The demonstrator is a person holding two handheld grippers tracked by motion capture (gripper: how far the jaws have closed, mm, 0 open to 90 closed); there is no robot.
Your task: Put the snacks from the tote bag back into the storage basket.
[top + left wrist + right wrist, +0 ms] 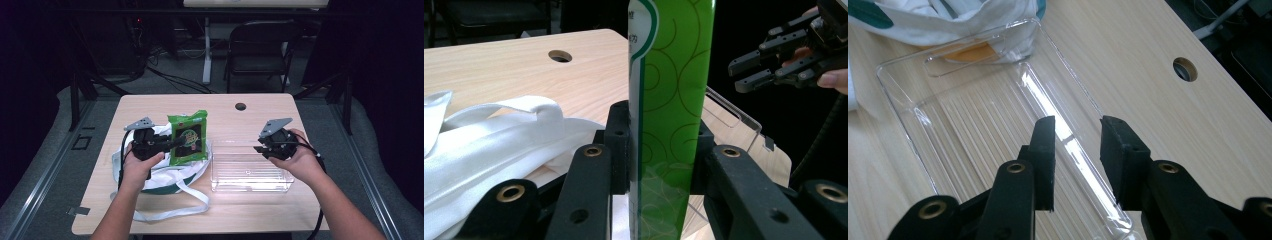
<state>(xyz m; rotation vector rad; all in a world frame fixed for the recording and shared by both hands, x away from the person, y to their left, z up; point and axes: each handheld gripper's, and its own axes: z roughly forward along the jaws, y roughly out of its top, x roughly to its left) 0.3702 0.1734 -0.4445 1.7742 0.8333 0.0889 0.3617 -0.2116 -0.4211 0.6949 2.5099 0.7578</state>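
Observation:
A green packet (188,137) is held upright above a white cloth bag (167,176) at the table's left, with my left gripper (175,142) shut on it. In the left gripper view the packet (671,100) stands pressed between the two black pads of my left gripper (659,127). My right gripper (261,147) hovers over the right end of a clear plastic tray (250,186). Its jaws (1077,135) stand apart with nothing between them, above the tray (973,115). The left gripper view also catches the right gripper (769,60) farther off.
The white bag (499,135) with its loose straps lies beside the tray's left end and touches it (948,20). A cable hole (240,106) sits near the table's far edge. A folding chair (260,45) stands beyond the table.

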